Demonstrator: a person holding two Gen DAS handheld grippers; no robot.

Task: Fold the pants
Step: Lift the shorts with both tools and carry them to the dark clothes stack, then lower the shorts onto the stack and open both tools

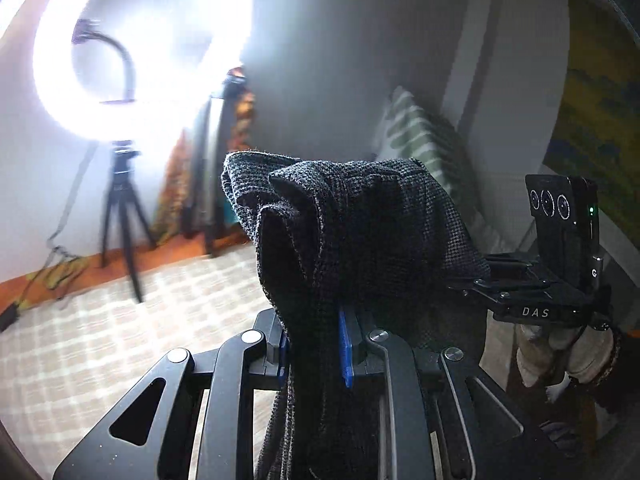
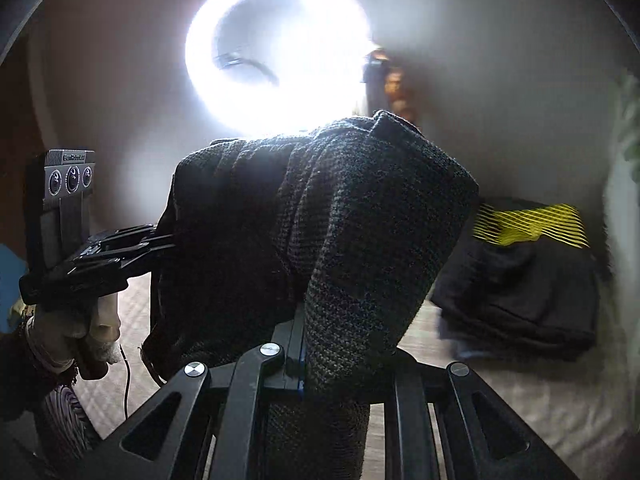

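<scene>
Dark grey knit pants [image 1: 352,232] hang bunched between both grippers, held up in the air. My left gripper [image 1: 320,344] is shut on the fabric, which drapes over its blue pads [image 1: 345,356] and falls down past the jaws. My right gripper [image 2: 316,344] is shut on the same pants [image 2: 320,220], whose cloth hides its fingertips. Each gripper shows in the other view: the right one at the right edge [image 1: 532,276], the left one at the left edge [image 2: 100,256], both close together with the cloth between them.
A bright ring light [image 1: 132,40] on a tripod [image 1: 124,208] stands ahead; it also shows in the right wrist view [image 2: 276,52]. A checkered bed cover [image 1: 120,320] lies below. A stack of dark folded clothes [image 2: 520,296] with a yellow-striped item [image 2: 528,224] sits to the right. A green-striped pillow [image 1: 416,128] leans against the wall.
</scene>
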